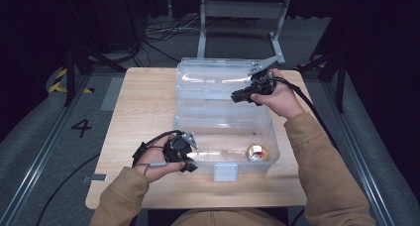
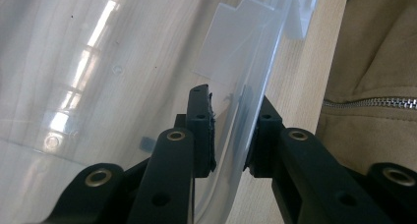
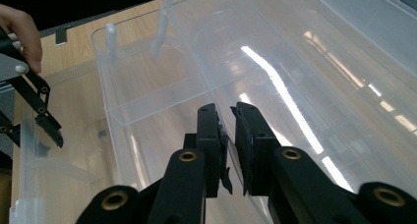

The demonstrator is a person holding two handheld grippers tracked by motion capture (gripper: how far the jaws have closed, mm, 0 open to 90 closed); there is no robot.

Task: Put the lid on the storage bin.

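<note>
A clear plastic box stands open on the wooden table, its lid tipped back behind it. A shiny gold ball lies in the box's front right corner. My left gripper is at the box's front left corner. Its jaws stand astride the clear wall, and the left gripper is shut on it. My right gripper reaches in from the right at the lid's near right part. The right gripper is shut on the lid's thin edge.
A white latch hangs at the middle of the box's front wall. The table's front edge runs just behind my forearms. Beyond the table, cables and a metal stand sit on the floor. The other gripper's jaw hangs over the box's far side.
</note>
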